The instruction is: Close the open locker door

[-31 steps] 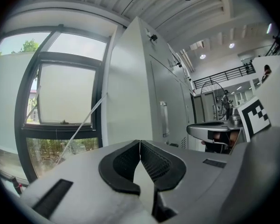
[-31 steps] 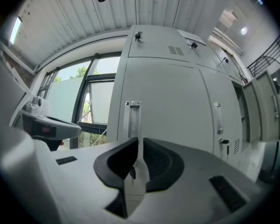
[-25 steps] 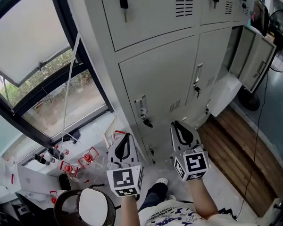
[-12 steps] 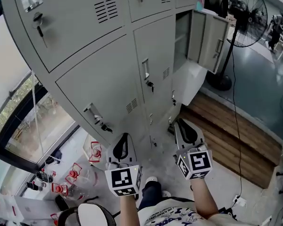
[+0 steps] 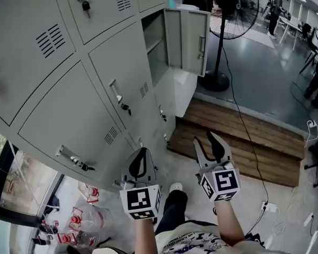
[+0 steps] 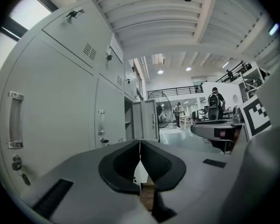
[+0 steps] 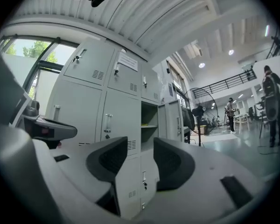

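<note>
Far end of the locker bank, open locker door stands swung out from its compartment, well apart from both grippers. Step in hand: approach, no contact yet. Next move, as I read it: walk closer, get the right gripper against the door near its free edge, then push it round until it sits flush in the frame. Both grippers are held low in front of the body, side by side, pointing ahead. Left gripper: jaws pressed together, empty. Right jaws are opening, nothing between them
</note>
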Motion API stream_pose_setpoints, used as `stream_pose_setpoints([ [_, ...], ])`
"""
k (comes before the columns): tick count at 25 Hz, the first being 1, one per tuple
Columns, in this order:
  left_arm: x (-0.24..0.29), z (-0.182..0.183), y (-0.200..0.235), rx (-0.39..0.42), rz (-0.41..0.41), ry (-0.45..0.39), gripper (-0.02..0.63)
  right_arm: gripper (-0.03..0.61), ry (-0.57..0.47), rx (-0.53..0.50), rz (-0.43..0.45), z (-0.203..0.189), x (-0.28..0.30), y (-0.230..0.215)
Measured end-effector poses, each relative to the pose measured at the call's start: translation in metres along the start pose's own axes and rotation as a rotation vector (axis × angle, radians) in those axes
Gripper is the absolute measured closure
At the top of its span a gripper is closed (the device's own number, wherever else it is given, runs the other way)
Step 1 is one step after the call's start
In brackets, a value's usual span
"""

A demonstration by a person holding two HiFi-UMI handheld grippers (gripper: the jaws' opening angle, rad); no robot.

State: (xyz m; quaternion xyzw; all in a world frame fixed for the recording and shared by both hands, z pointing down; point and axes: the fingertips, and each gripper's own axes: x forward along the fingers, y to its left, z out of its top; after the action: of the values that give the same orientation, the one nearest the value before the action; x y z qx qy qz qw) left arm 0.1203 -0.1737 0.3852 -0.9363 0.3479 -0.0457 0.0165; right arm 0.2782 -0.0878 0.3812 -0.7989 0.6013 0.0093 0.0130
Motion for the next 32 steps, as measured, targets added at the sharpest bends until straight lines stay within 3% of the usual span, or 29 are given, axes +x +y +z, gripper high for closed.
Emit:
stream_pose_setpoints([
  [11, 0.117, 0.002, -0.033, 0.004, -0.132, -0.012, 0.606, 0.403, 0.006, 0.001, -0.136, -0.011, 0.057, -0.085],
  [23, 0.281, 0.027, -0.034, 0.027, -0.214, -0.043, 0.606, 0.403, -0.002, -0.003, -0.195, -0.01, 0.19, -0.168],
  [32, 0.356, 0.018, -0.045, 0.015, -0.251, -0.014, 0.606, 0.403, 0.041, -0.017, -0.228, -0.03, 0.243, -0.214],
])
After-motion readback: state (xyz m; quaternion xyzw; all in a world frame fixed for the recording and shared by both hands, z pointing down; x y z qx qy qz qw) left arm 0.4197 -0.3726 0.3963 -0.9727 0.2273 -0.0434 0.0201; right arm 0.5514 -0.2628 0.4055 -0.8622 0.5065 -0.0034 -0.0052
